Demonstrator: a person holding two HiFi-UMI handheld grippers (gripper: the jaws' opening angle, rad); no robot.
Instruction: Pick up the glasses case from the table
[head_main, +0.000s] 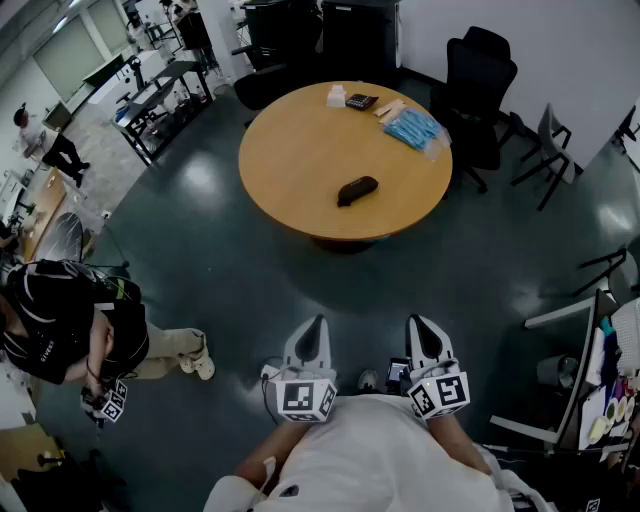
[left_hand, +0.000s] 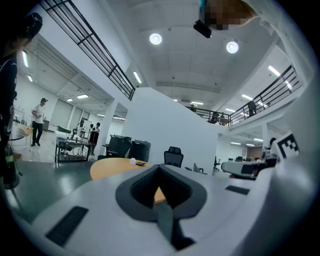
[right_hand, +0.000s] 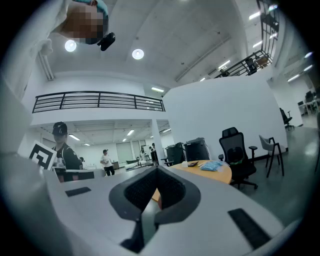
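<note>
The glasses case (head_main: 357, 190) is a dark, oblong shape lying near the middle of the round wooden table (head_main: 300, 150), well ahead of me. Both grippers are held low and close to my body, far short of the table. My left gripper (head_main: 317, 325) and right gripper (head_main: 416, 324) point toward the table, side by side. In the left gripper view the left gripper (left_hand: 160, 169) has its jaws meeting at the tip, with nothing between them. The right gripper (right_hand: 155, 170) looks the same in the right gripper view. The case is hidden behind the jaws in both gripper views.
At the table's far side lie a blue packet (head_main: 413, 128), a dark calculator (head_main: 361, 101) and a small white box (head_main: 336, 96). Black office chairs (head_main: 478, 75) and a grey chair (head_main: 553, 140) stand beyond. A person (head_main: 70, 320) crouches at left; a cluttered desk (head_main: 610, 390) stands at right.
</note>
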